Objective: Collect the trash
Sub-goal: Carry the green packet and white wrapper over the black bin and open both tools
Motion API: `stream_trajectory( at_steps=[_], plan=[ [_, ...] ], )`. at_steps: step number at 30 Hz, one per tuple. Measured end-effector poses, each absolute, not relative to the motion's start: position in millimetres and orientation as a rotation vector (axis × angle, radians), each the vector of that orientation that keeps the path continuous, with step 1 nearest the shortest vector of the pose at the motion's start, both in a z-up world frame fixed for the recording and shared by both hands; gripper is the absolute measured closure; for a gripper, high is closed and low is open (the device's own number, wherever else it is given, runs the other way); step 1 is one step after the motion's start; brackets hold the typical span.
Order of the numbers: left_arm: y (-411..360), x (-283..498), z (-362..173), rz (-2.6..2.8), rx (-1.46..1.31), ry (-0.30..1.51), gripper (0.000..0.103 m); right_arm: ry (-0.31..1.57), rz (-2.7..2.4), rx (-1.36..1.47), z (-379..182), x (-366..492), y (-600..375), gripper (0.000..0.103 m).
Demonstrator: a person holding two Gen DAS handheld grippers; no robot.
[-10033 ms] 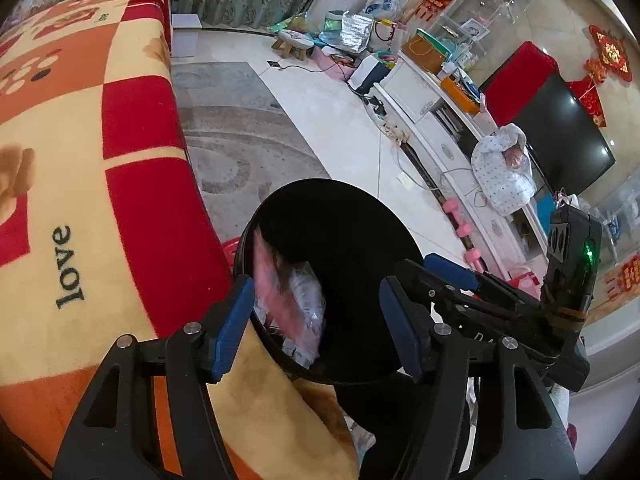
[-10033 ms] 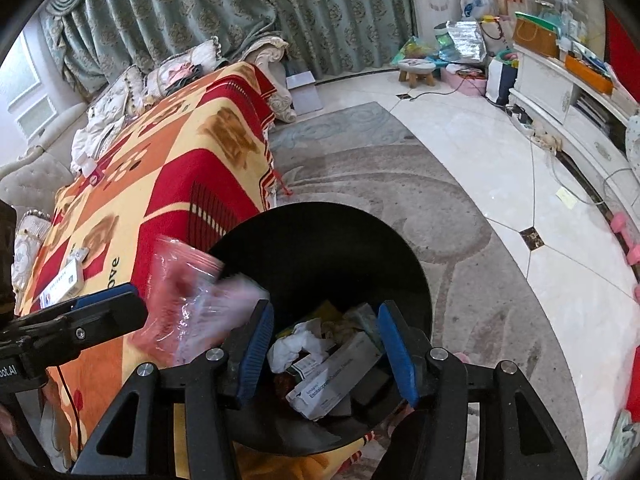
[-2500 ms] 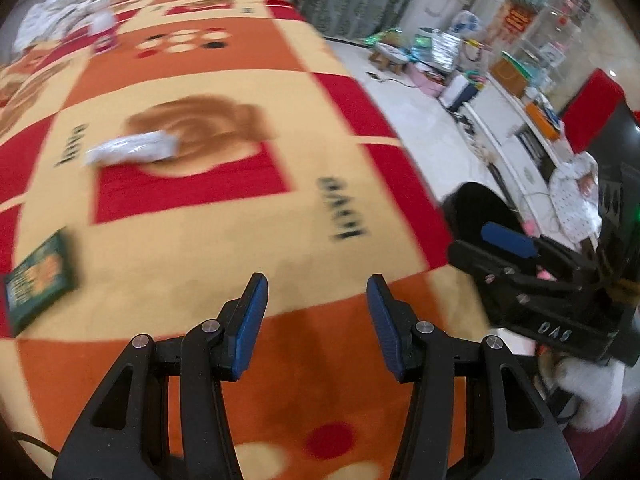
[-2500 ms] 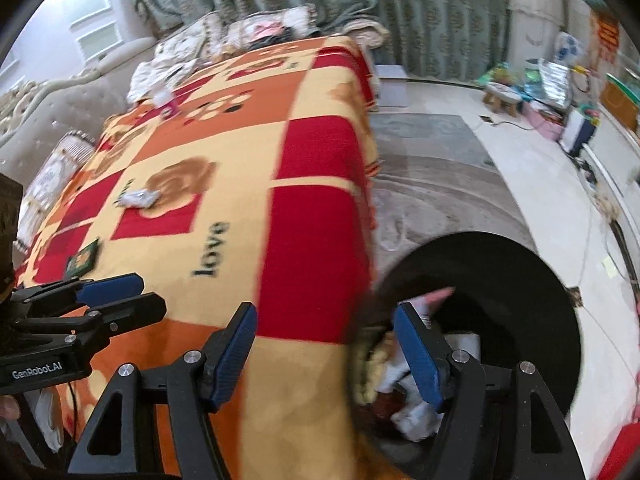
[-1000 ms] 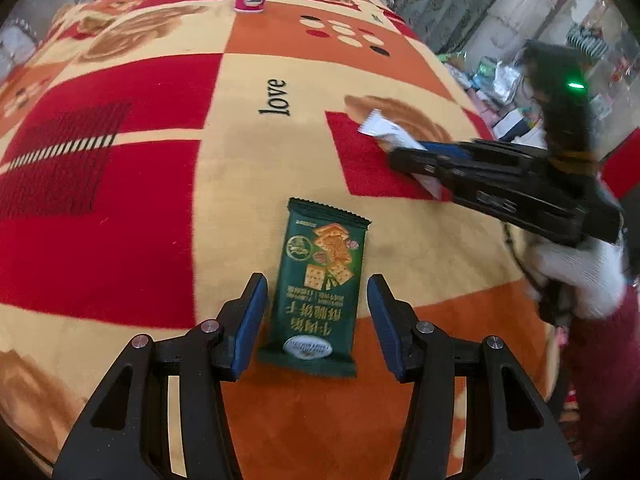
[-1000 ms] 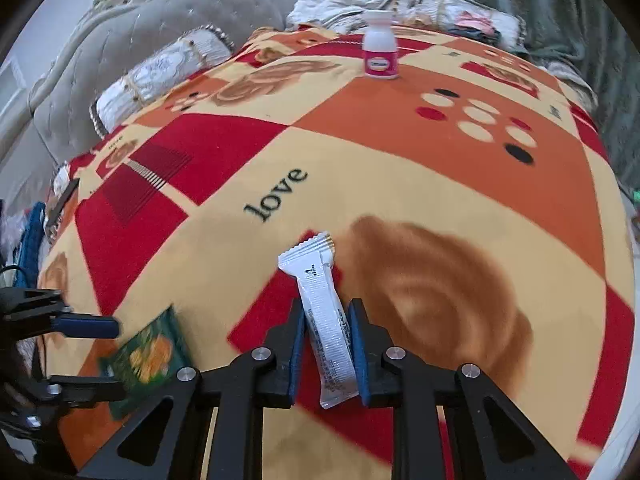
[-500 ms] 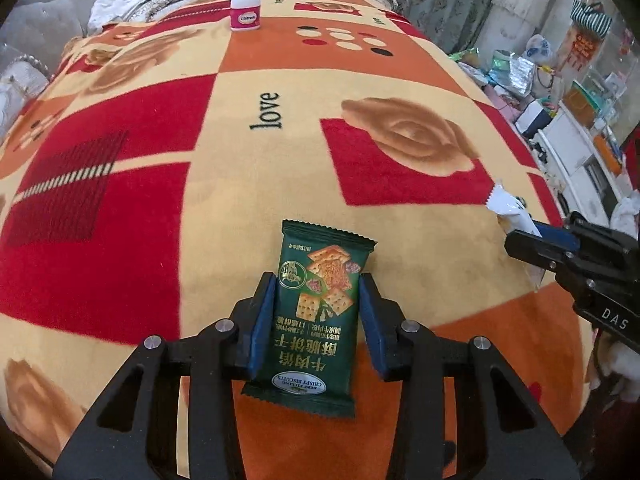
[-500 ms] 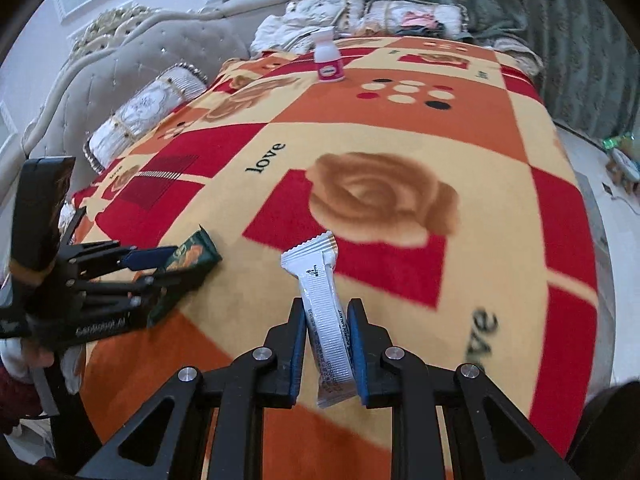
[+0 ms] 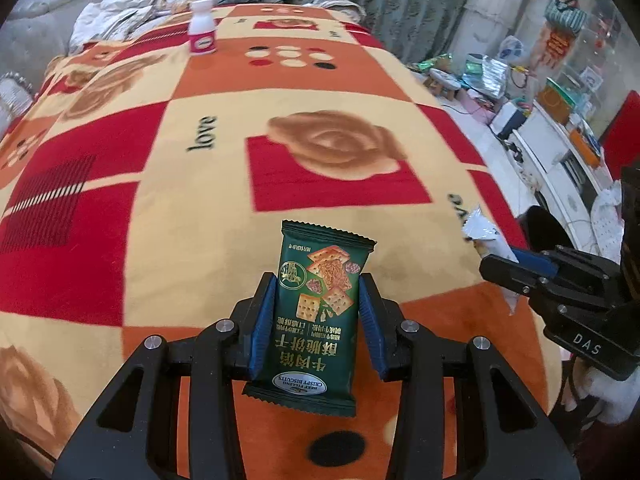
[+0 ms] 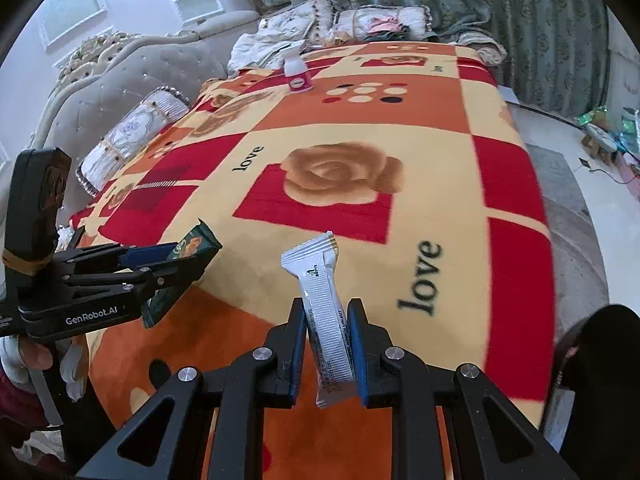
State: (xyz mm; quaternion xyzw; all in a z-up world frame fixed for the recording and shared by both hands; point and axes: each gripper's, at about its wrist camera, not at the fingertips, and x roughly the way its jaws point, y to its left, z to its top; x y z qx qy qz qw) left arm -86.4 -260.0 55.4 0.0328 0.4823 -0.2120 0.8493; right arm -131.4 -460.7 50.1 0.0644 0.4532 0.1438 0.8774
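My left gripper (image 9: 318,330) is shut on a green biscuit packet (image 9: 316,312), lifted off the patterned blanket (image 9: 168,184). The same packet (image 10: 192,246) and left gripper (image 10: 188,258) show at the left of the right wrist view. My right gripper (image 10: 326,344) is shut on a white stick sachet (image 10: 324,312), held above the blanket (image 10: 440,184). In the left wrist view that sachet (image 9: 486,236) pokes out of the right gripper (image 9: 498,258) at the right. A black bin (image 10: 596,360) shows at the right edge, its rim (image 9: 544,224) also past the blanket's edge.
A small white bottle with a pink label (image 9: 202,34) stands at the far end of the blanket; the same bottle (image 10: 297,68) appears in the right wrist view. Cushions and a tufted headboard (image 10: 132,76) lie behind. Floor, rug and clutter are to the right.
Both grippers have lifted their packets off the blanket and swung toward the blanket's near right edge, so the bin has come into view. The left jaws closed on the biscuit packet.
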Motion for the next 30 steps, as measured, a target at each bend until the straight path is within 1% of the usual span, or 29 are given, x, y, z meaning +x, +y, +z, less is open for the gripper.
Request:
stream_trajectory(
  at_steps=[15, 30],
  plan=[
    [-322, -104, 71, -0.532, 0.123, 0.986, 0.065, 0.908, 0.203, 0.185, 62, -166, -511, 0.083],
    [-405, -123, 82, -0.661, 0.185, 0.957, 0.065, 0.885, 0.047, 0.245, 71, -203, -580, 0.084]
  ],
)
